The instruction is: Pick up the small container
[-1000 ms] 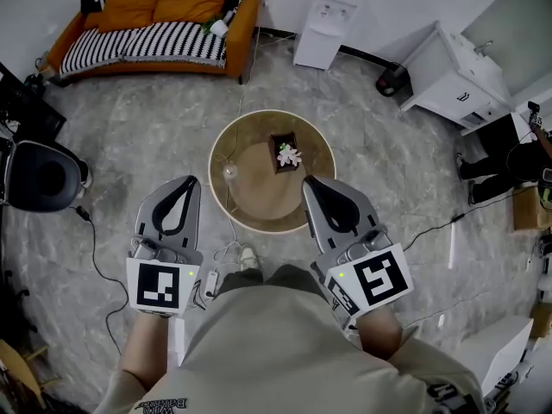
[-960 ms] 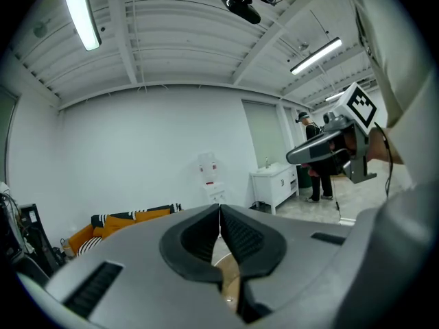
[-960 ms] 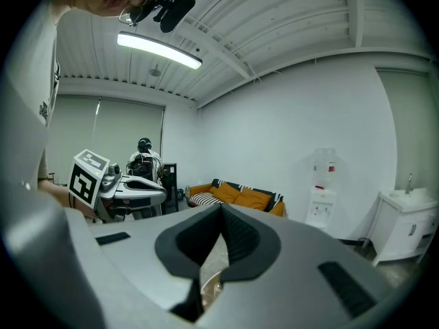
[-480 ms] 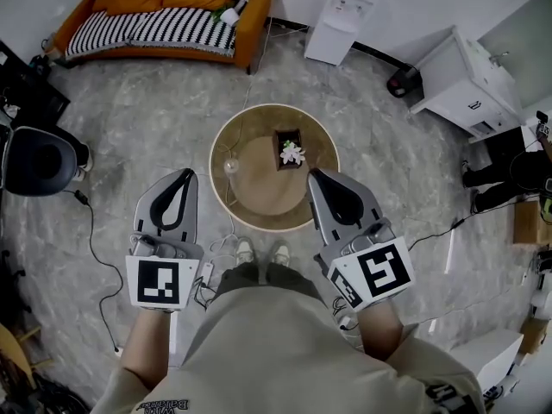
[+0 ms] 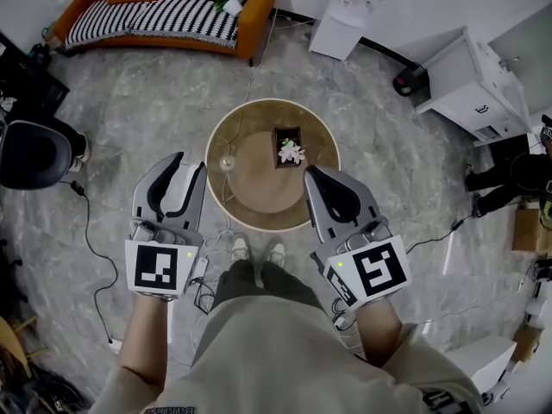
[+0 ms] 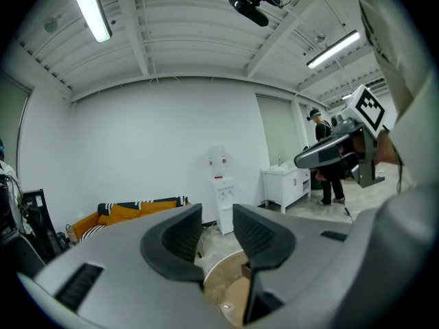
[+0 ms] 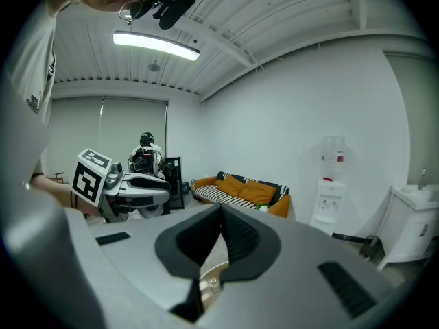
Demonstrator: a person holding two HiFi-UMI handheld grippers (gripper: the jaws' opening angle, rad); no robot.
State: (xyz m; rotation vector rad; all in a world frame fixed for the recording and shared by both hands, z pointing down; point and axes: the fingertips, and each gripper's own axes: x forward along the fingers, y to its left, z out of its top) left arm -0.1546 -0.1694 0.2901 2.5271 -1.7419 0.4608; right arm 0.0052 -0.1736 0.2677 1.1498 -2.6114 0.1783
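Note:
A small clear container (image 5: 227, 163) stands on the left part of the round wooden table (image 5: 259, 205). A brown box with white flowers (image 5: 289, 147) sits near the table's middle. My left gripper (image 5: 191, 164) hovers just left of the table's near edge. Its jaws have just been opening and stand apart with nothing between them. In the left gripper view (image 6: 218, 226) the table top (image 6: 230, 290) shows through the gap. My right gripper (image 5: 309, 172) is shut and empty over the table's near right rim. Under its closed jaws (image 7: 221, 214) the small container (image 7: 211, 283) shows.
An orange sofa with a striped blanket (image 5: 155, 15) stands at the back. A white water dispenser (image 5: 349, 11) and a white cabinet (image 5: 479, 84) are at the back right. A black chair (image 5: 34, 153) is at the left. Cables (image 5: 95, 257) trail over the grey floor.
Both grippers have moved forward to the table's near edge. The left jaws were shut before and now stand apart. The right jaws stay shut.

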